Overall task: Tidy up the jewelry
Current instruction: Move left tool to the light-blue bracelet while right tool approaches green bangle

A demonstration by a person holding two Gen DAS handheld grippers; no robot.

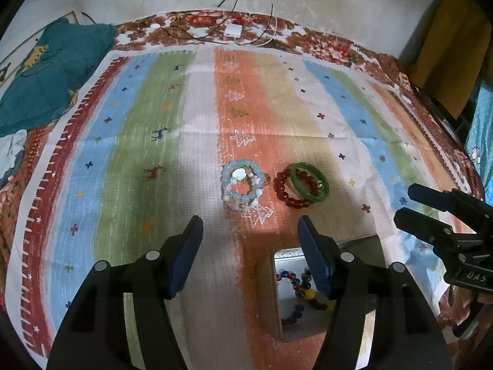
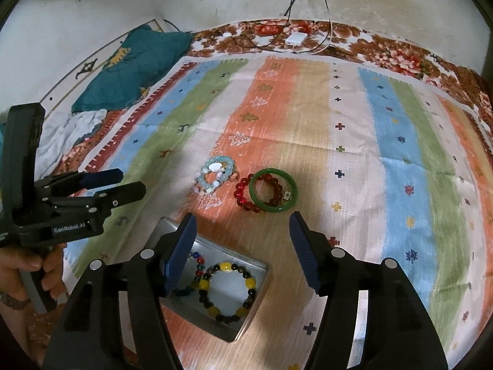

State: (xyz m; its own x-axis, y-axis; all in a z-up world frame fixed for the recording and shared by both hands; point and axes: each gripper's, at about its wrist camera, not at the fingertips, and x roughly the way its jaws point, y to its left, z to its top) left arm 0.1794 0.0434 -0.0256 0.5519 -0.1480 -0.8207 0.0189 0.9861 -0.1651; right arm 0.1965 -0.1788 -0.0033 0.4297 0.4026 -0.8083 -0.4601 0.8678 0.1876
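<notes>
Four bracelets lie out on the striped mat (image 1: 197,141) that covers the bed, and from the left wrist view they sit in two little heaps just ahead of the left tongs (image 1: 249,231). Those tongs are spread wide with nothing between the blue pads. Dead ahead sits the pale blue bead bracelet (image 1: 243,182), stacked with a pastel charm bracelet (image 1: 238,205) poking out under it. Just beside, to the right, the green bangle (image 1: 309,182) leans across the red bead bracelet (image 1: 289,189). The metal tin (image 1: 288,256) peeks out behind the right-hand finger, with coloured beads already inside.

Over to the right wrist view: the right tongs (image 2: 242,228) are spread as well, empty, hovering above the tin (image 2: 258,269), which holds a yellow-and-dark bead bracelet (image 2: 229,289) and a multicoloured strand (image 2: 197,266). The bangle (image 2: 272,189) is nearest these tongs.

Handling, as I read it: all of this looks light. The bangle appears rigid, glossy and likely brittle, so pinch across one side of its band, gently, since it could slip. The beaded ones look strung and floppy; they'll sag and roll, so nip a single bead or the strand at the near edge and lift slowly.
</notes>
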